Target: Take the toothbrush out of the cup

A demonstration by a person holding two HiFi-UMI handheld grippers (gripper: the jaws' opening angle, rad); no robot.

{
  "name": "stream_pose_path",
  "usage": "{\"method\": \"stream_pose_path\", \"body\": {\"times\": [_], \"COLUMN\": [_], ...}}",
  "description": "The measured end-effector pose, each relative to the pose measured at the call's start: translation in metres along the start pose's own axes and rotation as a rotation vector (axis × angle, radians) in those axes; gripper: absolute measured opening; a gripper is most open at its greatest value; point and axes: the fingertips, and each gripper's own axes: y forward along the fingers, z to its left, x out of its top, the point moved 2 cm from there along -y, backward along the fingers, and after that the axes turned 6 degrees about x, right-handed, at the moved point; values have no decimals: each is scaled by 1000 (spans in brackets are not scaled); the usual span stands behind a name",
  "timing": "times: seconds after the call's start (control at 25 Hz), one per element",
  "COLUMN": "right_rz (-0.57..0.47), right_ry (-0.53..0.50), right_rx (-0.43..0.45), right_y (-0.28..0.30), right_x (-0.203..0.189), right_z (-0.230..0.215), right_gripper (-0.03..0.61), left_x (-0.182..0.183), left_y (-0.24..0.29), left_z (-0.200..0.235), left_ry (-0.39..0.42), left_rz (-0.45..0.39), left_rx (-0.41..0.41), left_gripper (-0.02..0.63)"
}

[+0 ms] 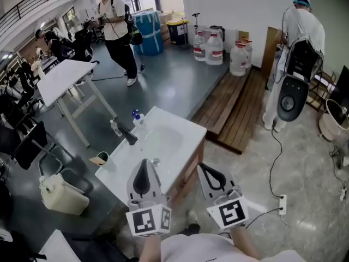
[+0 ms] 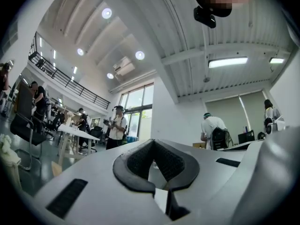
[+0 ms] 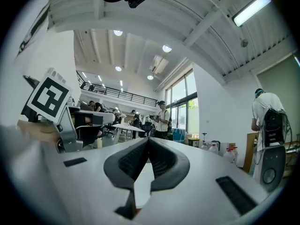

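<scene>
Beyond the basin (image 1: 170,140), the toothbrush (image 1: 134,113) stood in its cup (image 1: 137,121), well apart from our left tongs (image 1: 144,162) and right tongs (image 1: 204,168), both shut and empty; reaching in unopened, we might knock the cup over.

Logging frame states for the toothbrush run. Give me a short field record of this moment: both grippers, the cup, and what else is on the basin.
left gripper: fingers shut, nothing between them
right gripper: fingers shut, nothing between them
cup: on the washbasin's left corner in the head view, apart from both grippers
toothbrush: a tan thing at the cup, too small to confirm
also on basin: black faucet, blue-capped bottle
task state: cup not yet reached
</scene>
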Motion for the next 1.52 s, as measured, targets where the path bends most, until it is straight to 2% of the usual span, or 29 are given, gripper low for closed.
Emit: {"method": "stream_pose_path", "body": {"times": [0.16,0.32,0.48,0.64,0.8,1.0,1.52], "right_rz": [-6,-5,3,-55,-95,-121,-184], "right_ry": [15,7,27,24,74,77,75], "right_rx": [29,70,130,167,198,263,400], "right_y": [55,87,115,143,160,173,191], "right_x": [-13,-17,-23,-13,-5,0,12], "right_z": [-19,-27,-22,-23,-27,-25,-10], "right_gripper": [11,11,11,11,11,11,11], "left_x": [-11,-25,-30,-31,-30,-18,0], "left_y": [53,82,88,91,90,88,79], "left_z": [14,27,44,65,76,84,94], "left_ry": [6,-17,-26,-51,-19,-6,30], "left_rz": [-25,25,33,28,41,10,-51], "left_rx": [18,74,122,205,266,335,444], "left_gripper": [15,15,15,15,15,15,15]}}
